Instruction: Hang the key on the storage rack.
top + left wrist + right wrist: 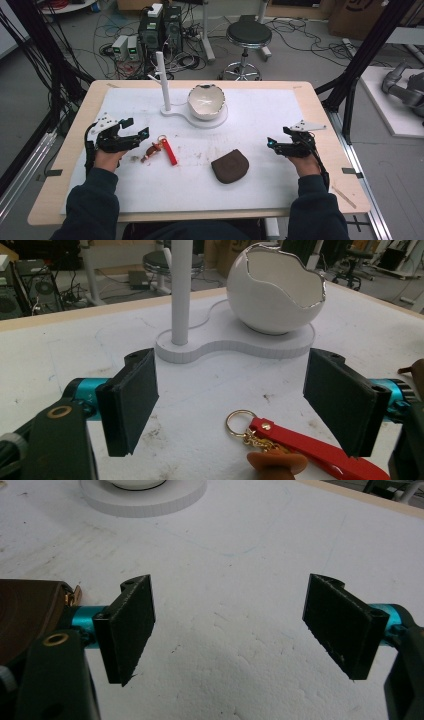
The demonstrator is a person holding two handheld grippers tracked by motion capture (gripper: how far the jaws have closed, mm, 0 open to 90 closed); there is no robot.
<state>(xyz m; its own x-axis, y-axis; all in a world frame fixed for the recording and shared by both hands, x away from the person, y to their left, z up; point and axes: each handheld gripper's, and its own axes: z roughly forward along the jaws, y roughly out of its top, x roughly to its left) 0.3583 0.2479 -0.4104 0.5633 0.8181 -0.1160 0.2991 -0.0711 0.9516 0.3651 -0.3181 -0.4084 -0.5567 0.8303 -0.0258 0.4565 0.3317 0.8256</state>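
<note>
A red strap keychain (168, 151) with a gold ring and a brown charm (151, 149) lies on the white mat, just right of my left gripper (136, 131). In the left gripper view the keychain (300, 445) sits low between the wide-apart jaws, untouched, and my left gripper (240, 405) is open. A brown pouch (230, 165) rests mid-table, left of my right gripper (272, 144). The right gripper view has my right gripper (230, 630) open over bare mat, the pouch (25, 615) at its left edge. A white egg-shaped bowl (205, 101) sits on a stand base with a white post (163, 82).
The white mat (260, 115) covers most of the wooden table (320, 110). A stool (247, 37), computers and cables stand on the floor beyond the far edge. Black frame posts rise at both sides.
</note>
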